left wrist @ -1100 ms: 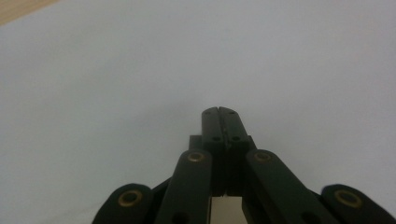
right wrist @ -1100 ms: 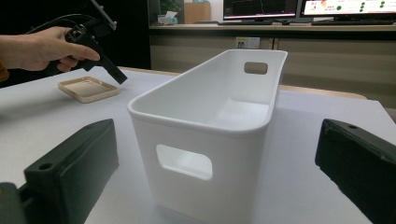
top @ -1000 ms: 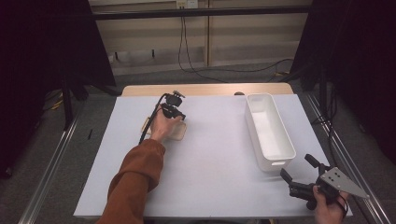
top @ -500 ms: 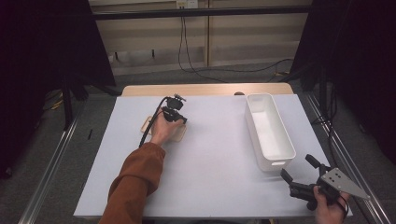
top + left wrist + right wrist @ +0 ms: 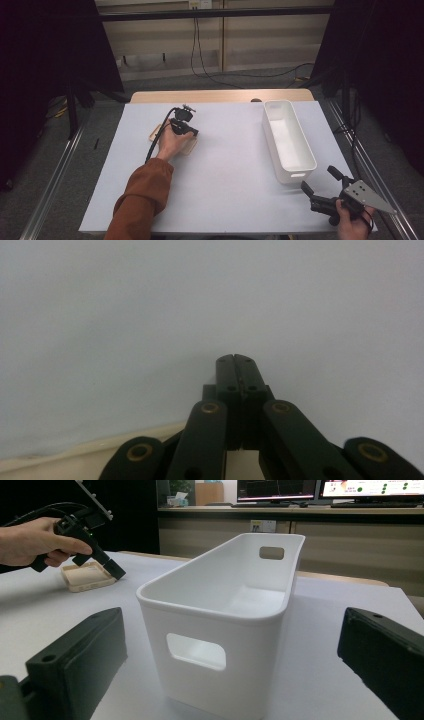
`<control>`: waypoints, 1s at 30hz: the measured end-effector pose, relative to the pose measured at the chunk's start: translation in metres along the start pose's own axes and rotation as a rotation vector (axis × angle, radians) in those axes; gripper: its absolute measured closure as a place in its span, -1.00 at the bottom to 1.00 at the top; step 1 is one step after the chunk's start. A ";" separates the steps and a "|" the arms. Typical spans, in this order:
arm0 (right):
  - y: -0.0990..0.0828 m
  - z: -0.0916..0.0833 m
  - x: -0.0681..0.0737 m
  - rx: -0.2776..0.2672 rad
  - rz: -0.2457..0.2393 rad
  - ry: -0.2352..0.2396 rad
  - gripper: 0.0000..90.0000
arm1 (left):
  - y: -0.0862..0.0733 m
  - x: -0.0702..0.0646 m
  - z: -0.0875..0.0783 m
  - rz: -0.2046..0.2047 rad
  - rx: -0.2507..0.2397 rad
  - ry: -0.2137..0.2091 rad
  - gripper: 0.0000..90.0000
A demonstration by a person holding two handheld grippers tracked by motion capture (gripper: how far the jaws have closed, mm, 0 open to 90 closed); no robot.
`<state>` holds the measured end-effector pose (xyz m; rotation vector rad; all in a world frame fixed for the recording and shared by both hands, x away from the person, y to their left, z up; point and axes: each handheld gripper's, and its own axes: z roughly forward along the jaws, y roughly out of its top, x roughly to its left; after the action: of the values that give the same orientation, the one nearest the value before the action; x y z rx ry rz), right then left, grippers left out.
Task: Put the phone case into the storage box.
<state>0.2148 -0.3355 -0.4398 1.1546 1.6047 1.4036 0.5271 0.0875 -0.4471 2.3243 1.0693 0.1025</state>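
Beige tray (image 5: 189, 148), a shallow dish lying flat with its hollow side up, sits at about 10 o'clock from the middle of the white table (image 5: 225, 190), partly under the person's left hand. Nearest the table's front edge, at about 5 o'clock, the right gripper (image 5: 320, 180) is held with its jaws spread wide and nothing between them. It faces the near end of the white bin (image 5: 272, 145), which runs along the 3 o'clock side, well apart from the tray. Farther out, the left gripper (image 5: 194, 133) has its jaws pressed together on nothing, with the tips slanting down at the tray's 3 o'clock edge; whether they touch it I cannot tell. The main risk, as I judge it, is that closed tips cannot pick anything up. Pushed down or sideways against the rim, they could slide the light tray across the smooth table or tip its far side up. If the jaws open late, they may straddle only a corner, and a thin rim pinched at one end could swing and drop out on the way to the bin. The tray's long axis looks to run roughly from 9 to 3 o'clock, dipping slightly toward 4, though the hand hides much of it. I see no marked front or back end.
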 end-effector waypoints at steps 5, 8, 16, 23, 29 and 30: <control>0.000 -0.001 0.001 0.000 -0.001 -0.003 -1.00 | -0.003 -0.001 -0.002 -0.003 0.003 -0.001 1.00; 0.000 -0.001 0.001 -0.001 -0.001 -0.007 -1.00 | -0.005 -0.001 -0.004 0.003 0.012 -0.006 1.00; 0.000 -0.001 0.001 0.003 -0.005 -0.004 -1.00 | -0.012 -0.003 -0.008 0.007 0.005 -0.008 1.00; 0.000 -0.001 0.001 0.004 -0.008 -0.002 -1.00 | -0.018 -0.005 -0.012 0.022 0.006 -0.003 1.00; 0.000 -0.001 0.002 0.004 -0.009 -0.001 -1.00 | -0.023 -0.006 -0.014 0.037 0.017 0.001 1.00; 0.000 -0.001 0.002 0.004 -0.009 0.000 -1.00 | -0.024 -0.006 -0.015 0.042 0.015 0.000 1.00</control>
<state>0.2134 -0.3341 -0.4397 1.1487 1.6114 1.3949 0.5026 0.1023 -0.4465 2.3607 1.0246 0.1108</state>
